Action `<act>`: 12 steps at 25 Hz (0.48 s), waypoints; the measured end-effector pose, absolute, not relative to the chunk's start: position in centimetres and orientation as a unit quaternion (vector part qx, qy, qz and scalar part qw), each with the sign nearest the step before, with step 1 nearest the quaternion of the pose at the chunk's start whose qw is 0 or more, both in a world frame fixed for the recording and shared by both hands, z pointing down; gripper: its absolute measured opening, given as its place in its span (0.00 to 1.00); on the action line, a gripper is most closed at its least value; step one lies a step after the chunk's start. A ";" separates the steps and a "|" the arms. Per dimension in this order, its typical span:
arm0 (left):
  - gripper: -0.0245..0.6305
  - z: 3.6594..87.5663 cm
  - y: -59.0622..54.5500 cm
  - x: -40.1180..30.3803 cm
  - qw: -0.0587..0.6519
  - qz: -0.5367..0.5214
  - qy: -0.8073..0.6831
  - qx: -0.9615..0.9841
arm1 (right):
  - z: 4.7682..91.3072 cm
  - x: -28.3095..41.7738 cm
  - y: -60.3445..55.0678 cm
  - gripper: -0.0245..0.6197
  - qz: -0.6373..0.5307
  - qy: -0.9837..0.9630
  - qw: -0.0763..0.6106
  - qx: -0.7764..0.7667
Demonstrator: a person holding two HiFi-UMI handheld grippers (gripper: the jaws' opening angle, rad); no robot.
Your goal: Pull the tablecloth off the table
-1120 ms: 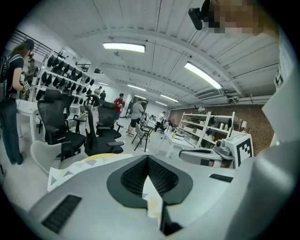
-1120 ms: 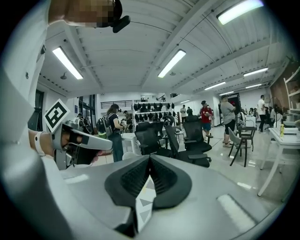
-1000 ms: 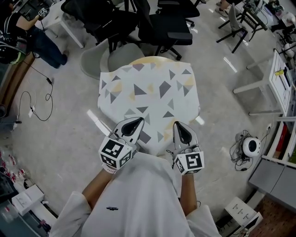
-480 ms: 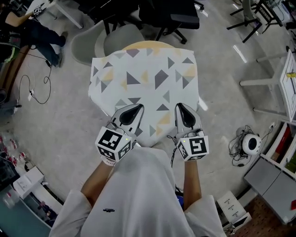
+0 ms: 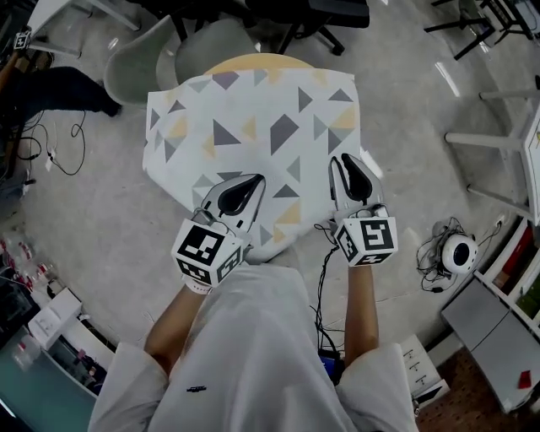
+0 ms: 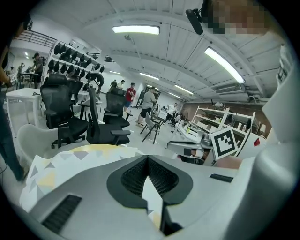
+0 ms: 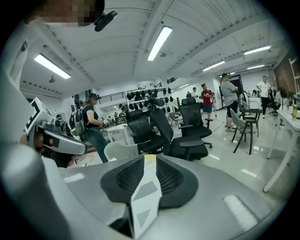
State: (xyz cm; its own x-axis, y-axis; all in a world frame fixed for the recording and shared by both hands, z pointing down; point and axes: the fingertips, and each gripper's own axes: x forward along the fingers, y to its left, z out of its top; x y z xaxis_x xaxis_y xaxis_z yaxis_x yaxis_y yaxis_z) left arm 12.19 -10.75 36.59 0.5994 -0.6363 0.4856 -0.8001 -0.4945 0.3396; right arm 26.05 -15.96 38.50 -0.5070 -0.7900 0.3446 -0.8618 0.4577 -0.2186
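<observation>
A white tablecloth (image 5: 253, 126) printed with grey and yellow triangles covers a round wooden table (image 5: 253, 61), whose bare far rim shows. My left gripper (image 5: 251, 180) is shut on the cloth's near edge; in the left gripper view a thin sliver of the tablecloth (image 6: 151, 197) sits between the closed pads of the left gripper (image 6: 148, 159). My right gripper (image 5: 348, 160) is over the near right edge. Its jaws are opening, and a strip of the tablecloth (image 7: 144, 197) lies loose in the gap of the right gripper (image 7: 149, 161).
Grey shell chairs (image 5: 160, 55) and black office chairs (image 5: 329, 13) stand beyond the table. A white round device (image 5: 460, 253) with cables lies on the floor at right, near a white table frame (image 5: 498, 143). A cable (image 5: 321, 278) trails by my feet. Boxes (image 5: 51, 321) sit at left.
The cloth has slid toward me and leftward, baring more of the table's far rim. The right gripper's jaws have parted; the left gripper still holds the edge.
</observation>
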 end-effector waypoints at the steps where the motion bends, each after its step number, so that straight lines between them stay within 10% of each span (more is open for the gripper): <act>1: 0.05 37.0 -11.3 12.5 0.275 0.151 -0.422 0.851 | 39.0 26.4 -16.7 0.17 0.188 -0.847 0.099 0.487; 12: 0.05 42.0 -15.9 15.1 0.304 0.162 -0.419 0.840 | 45.5 29.1 -24.0 0.23 0.218 -0.836 0.138 0.484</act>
